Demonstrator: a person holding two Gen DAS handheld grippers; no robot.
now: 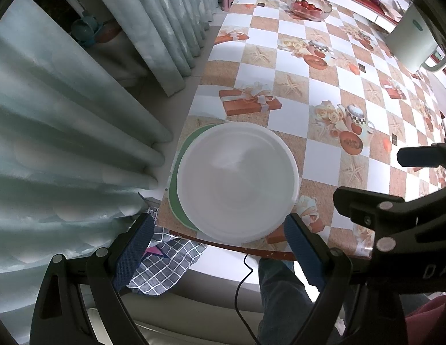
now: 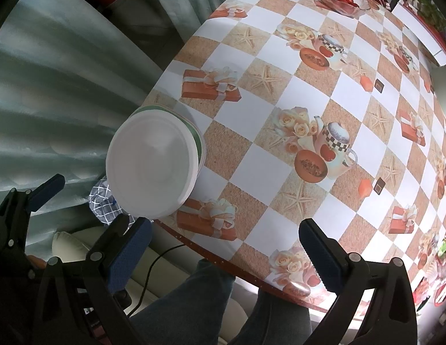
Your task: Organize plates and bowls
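A white bowl [image 1: 237, 181] sits on top of a stack with a green plate [image 1: 176, 184] under it, at the near left corner of the table. The stack also shows in the right wrist view, with the bowl [image 2: 151, 166] above the green plate's rim [image 2: 197, 141]. My left gripper [image 1: 220, 233] is open and empty, just in front of the bowl, its fingers either side of the near rim. My right gripper [image 2: 225, 238] is open and empty over the table's near edge, to the right of the stack. It also shows in the left wrist view [image 1: 372, 184].
The table has a checked cloth [image 1: 309, 86] with gift and teapot prints. A glass bowl of tomatoes [image 1: 309, 5] stands at the far end, a white appliance [image 1: 412, 46] at the far right. Curtains [image 1: 64, 115] hang at the left. A checked cloth [image 1: 162, 264] and the person's legs [image 2: 194, 302] are below the edge.
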